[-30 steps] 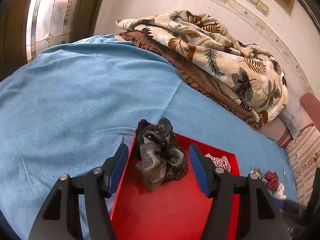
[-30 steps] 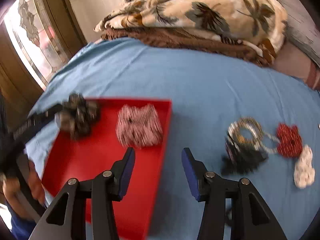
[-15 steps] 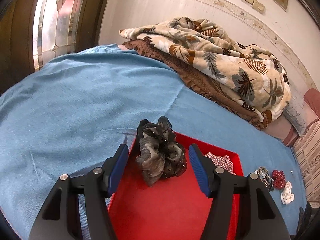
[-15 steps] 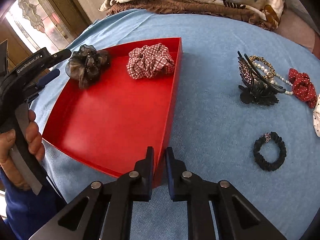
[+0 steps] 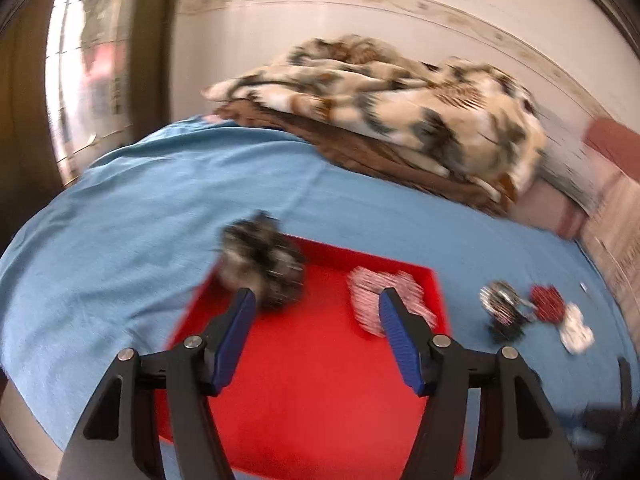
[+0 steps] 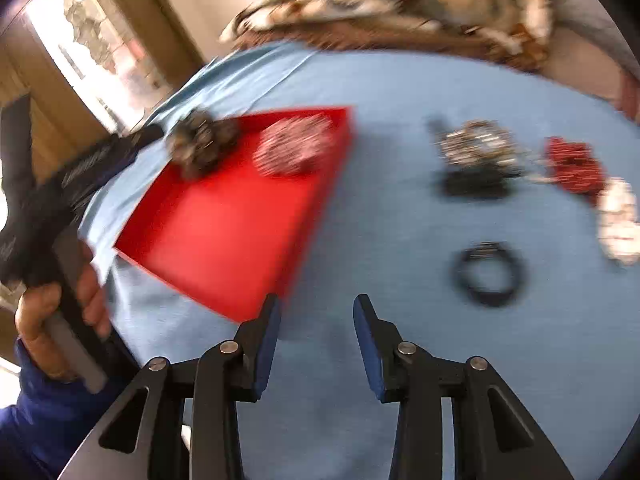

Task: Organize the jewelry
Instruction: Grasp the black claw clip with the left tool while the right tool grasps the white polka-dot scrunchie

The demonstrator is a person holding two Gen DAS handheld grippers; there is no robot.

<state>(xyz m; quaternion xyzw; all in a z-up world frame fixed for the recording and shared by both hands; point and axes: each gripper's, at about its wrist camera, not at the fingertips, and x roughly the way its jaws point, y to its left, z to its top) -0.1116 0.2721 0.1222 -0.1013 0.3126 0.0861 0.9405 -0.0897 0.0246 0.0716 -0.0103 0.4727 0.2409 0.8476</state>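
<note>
Tongs on the left (image 5: pixel 318 306) stand apart and empty, just widened, above the shallow red tray (image 5: pixel 320 380) holding a dark gauzy scrunchie (image 5: pixel 264 258) and a checked one (image 5: pixel 372 292); right tongs (image 6: pixel 316 316), just reopened, hang empty over the blue bedspread (image 6: pixel 400 220) near a black hair tie (image 6: pixel 488 274).

Bright daylight from window (image 5: pixel 86 80), glass blown out. Heavy motion blur across both views: blanket (image 5: pixel 400 100), tray (image 6: pixel 240 208), scrunchies smeared. Gripper fingers (image 6: pixel 266 344) sharp. Fisheye bending, dark vignette at corners.
</note>
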